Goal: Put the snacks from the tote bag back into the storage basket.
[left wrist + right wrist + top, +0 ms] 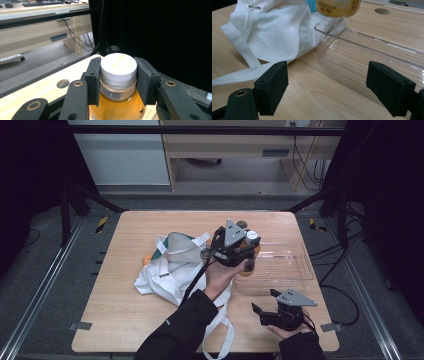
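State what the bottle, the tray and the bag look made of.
Bottle: clear, probably plastic; amber liquid shows through, under a ribbed white plastic cap.
Tray: clear glossy hard plastic; the wood shows through.
Bag: white matte woven cloth, creased and limp.

Left hand-held gripper (248, 251): held above the tabletop on an extended forearm, jaws clamped on either side of a bottle (118, 82) cap. Right hand-held gripper (265, 306): low near the tabletop's near edge, jaws spread wide, nothing between them.
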`<state>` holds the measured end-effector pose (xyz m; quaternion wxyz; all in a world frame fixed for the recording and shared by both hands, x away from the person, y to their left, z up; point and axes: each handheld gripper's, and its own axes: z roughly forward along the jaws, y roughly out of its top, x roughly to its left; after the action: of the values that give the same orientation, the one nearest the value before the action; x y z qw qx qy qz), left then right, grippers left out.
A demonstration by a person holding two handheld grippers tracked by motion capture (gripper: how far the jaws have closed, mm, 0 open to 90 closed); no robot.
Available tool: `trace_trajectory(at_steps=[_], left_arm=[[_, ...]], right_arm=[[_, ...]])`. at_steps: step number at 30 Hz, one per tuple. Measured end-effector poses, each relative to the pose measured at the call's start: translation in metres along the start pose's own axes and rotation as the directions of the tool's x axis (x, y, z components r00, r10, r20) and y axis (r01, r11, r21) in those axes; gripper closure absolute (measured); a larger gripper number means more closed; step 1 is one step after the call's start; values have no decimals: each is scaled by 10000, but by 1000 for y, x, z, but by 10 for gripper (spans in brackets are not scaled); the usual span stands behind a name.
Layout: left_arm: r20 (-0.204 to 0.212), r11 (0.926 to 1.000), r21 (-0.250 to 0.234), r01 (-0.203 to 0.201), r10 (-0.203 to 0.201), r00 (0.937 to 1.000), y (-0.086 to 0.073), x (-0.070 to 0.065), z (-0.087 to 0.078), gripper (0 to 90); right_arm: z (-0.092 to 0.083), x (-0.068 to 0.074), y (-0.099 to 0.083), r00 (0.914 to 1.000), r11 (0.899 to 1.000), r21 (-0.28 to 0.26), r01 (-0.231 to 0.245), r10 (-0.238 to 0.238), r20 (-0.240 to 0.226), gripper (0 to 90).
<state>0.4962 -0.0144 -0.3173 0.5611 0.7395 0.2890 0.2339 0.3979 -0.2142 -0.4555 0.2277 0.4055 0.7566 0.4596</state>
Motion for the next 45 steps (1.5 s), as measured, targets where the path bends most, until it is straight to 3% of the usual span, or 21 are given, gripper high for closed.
trace_trajectory(at_steps=[28, 45], left_arm=[[78, 9986, 528, -52, 48, 10000, -22, 3, 20, 586], [205, 9952, 977, -44, 24, 9998, -44, 0, 29, 586]], right_arm=[[1, 0, 0, 10000, 10000, -9, 34, -34, -14, 180], [1, 0, 0, 10000, 10000, -6, 46, -46, -22, 180]])
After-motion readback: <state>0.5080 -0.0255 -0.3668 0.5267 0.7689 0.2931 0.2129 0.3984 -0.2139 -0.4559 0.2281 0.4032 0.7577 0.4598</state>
